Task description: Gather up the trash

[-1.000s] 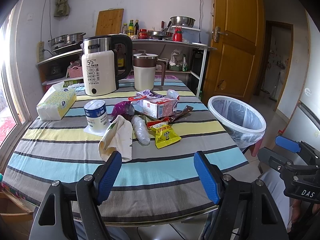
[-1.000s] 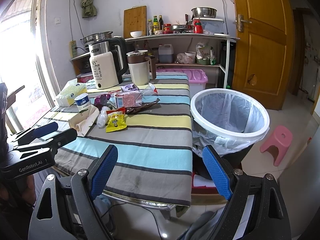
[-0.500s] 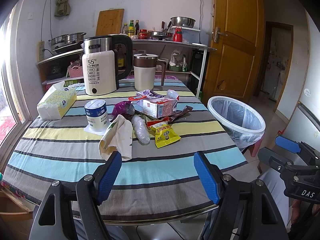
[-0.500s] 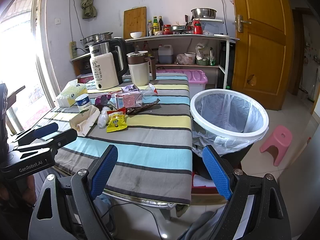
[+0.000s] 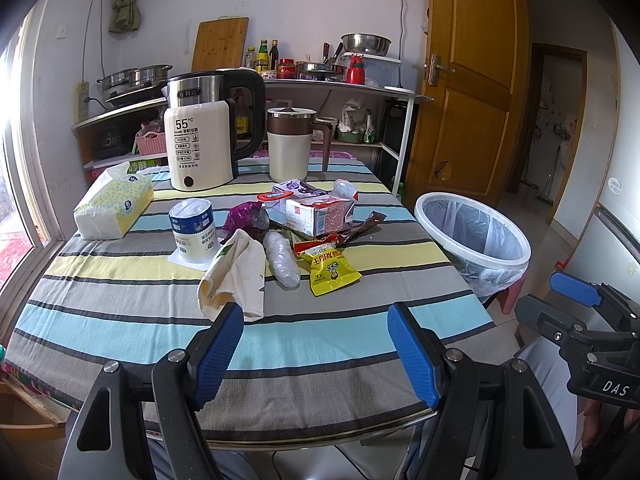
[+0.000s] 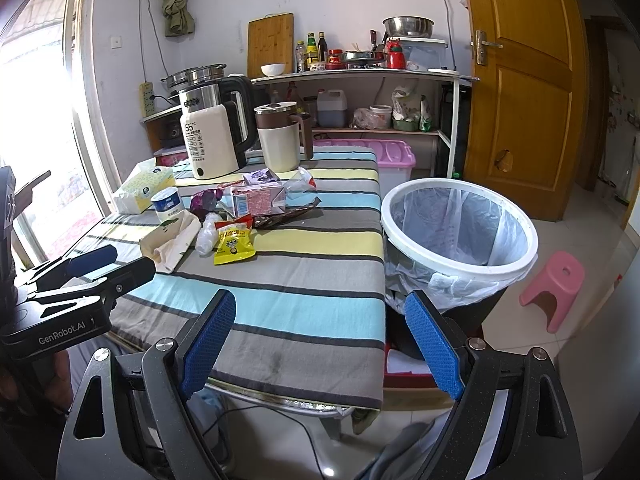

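Nothing is collected yet: the wrappers point(image 5: 332, 268) lie heaped mid-worktop point(image 5: 120, 320), the lined bin point(image 6: 460, 232) beside it looks empty, and both the left gripper point(image 5: 316, 344) and the right gripper point(image 6: 320, 340) hover with fingers spread, holding nothing.

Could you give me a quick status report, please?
Left gripper open, empty. Right gripper open, empty. Trash pile untouched on table; bin beside it. Nothing blocking.

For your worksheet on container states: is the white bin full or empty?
Empty: the white plastic-lined bin shows only its bare liner inside.
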`<state>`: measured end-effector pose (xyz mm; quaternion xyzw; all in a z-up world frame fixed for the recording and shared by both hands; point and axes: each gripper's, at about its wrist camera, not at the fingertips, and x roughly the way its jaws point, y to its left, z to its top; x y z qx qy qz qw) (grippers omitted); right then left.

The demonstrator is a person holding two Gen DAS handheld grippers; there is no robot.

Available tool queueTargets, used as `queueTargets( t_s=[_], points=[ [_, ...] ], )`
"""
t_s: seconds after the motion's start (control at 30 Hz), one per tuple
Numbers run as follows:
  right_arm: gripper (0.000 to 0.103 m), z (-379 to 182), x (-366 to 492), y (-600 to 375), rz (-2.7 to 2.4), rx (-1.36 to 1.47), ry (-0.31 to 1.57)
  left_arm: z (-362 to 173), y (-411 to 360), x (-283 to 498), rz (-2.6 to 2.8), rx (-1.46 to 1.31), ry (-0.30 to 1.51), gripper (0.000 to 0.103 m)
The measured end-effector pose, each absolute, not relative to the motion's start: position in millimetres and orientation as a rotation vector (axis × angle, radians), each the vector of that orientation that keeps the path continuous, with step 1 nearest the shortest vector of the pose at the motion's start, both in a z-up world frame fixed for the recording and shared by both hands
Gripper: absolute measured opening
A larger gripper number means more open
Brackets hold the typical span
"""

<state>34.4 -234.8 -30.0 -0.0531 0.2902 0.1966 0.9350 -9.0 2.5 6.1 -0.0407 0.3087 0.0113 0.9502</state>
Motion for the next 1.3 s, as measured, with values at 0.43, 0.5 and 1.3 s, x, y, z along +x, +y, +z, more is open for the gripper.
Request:
queueTargets(
  t_s=[0.43,0.5,1.3],
  points=[
    [0.087,-29.9,33.9,-234.7,0.402,-0.109,0.594,6.0,2.8,-9.1,0.023,-0.084,0.627,0.074],
    [0.087,-29.9,33.7,-234.5,0.403,-0.109,0.594,6.1,2.9,-9.3,0.023,-0.085,0.628,0.074],
    [0.087,-37.9,49.9,-219.4,0.445,-0.124,0.627,-4.8,21.9,3.4,0.061,-0.096,0.659,0.074]
  ],
)
